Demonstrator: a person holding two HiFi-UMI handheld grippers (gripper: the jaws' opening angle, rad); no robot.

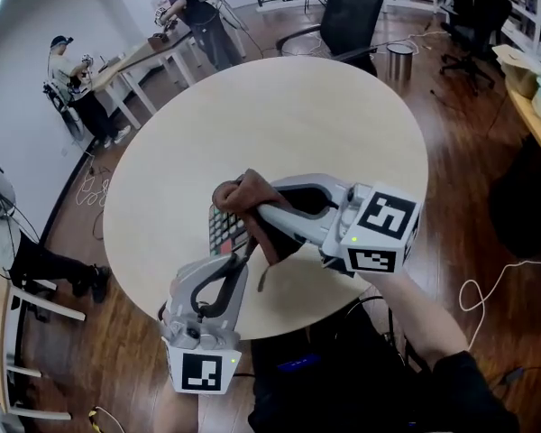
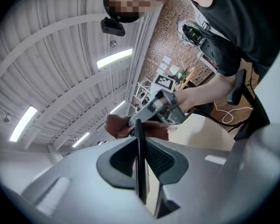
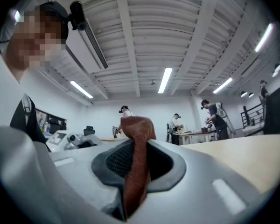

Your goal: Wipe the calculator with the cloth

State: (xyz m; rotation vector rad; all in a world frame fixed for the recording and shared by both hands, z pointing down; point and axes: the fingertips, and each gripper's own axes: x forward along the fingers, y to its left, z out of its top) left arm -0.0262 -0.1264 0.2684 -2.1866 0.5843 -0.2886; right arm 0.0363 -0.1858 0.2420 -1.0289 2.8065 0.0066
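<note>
One crumpled brown cloth [image 1: 240,196], flat calculator [image 1: 225,230]

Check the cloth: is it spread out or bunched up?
Bunched up: the cloth is a wad pinched in the right tool, with a tail hanging down.

We see a thin dark calculator with pale and reddish keys [image 1: 224,229], face up, gripped at its near edge; a bunched rust-brown cloth [image 1: 243,196] covers its far end, one tail hanging down.
</note>
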